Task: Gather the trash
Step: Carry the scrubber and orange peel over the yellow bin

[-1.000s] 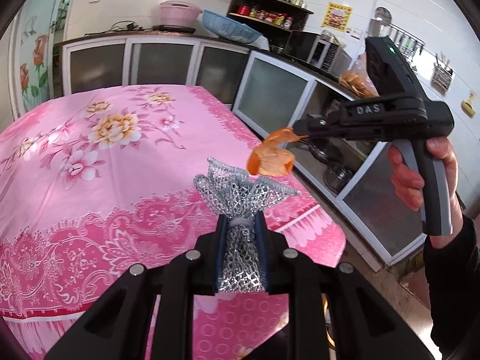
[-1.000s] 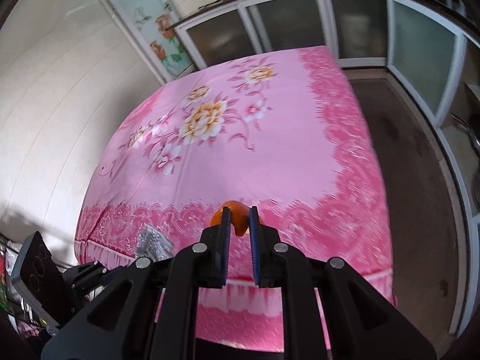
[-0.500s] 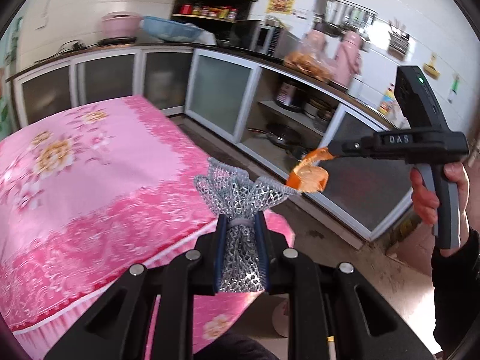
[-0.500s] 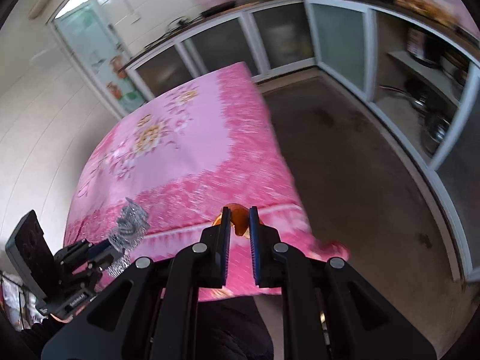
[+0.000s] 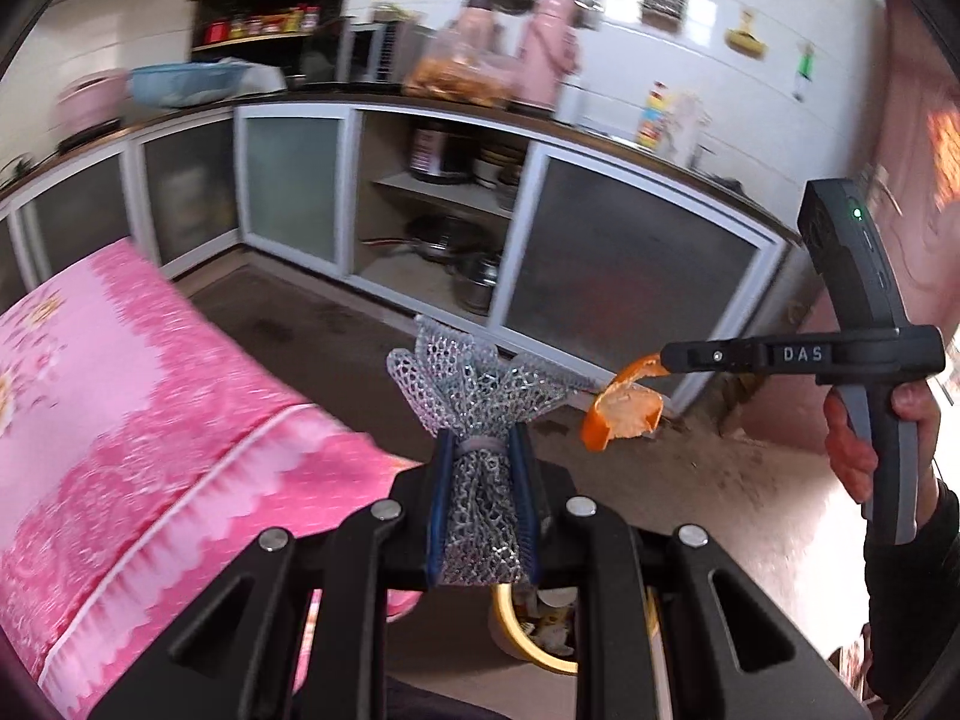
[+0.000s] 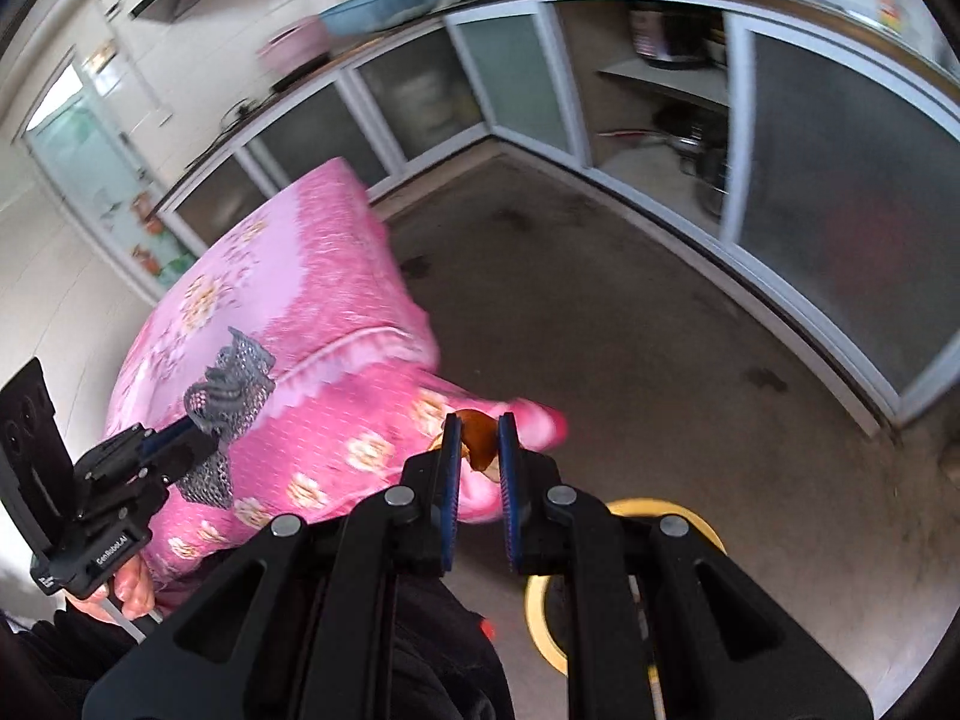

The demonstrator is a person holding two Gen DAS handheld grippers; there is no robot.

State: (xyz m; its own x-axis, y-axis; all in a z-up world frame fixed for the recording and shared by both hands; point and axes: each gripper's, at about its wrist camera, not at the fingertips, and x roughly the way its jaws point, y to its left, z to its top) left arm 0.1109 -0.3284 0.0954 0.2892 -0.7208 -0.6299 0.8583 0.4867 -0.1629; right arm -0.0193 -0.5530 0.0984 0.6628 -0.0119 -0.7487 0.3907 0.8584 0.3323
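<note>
Left wrist view shows my left gripper (image 5: pixel 480 498) clenched on a silver-grey foam mesh fruit sleeve (image 5: pixel 477 414), pinched at its banded waist, its long axis running straight out along my fingers and the frilled end fanned beyond the tips. My right gripper (image 6: pixel 478 450) is clamped on a curled orange strip of citrus peel (image 5: pixel 624 405), which dangles below the tips — in the right wrist view only a dark sliver of it shows between the blue pads. Both items are airborne, clear of the pink floral-print quilt (image 5: pixel 138 396) to my left. Decisive relation: the round yellow-rimmed bin (image 6: pixel 648 510) sits on the bare concrete floor (image 6: pixel 630 330) directly below and slightly behind both sets of jaws, partly hidden by my own black linkages. I judge the right hand marginally nearer, its rim showing just under that gripper; in the left view only an arc of rim and some scraps inside are visible — so each release calls for tips drawn back over the opening.
</note>
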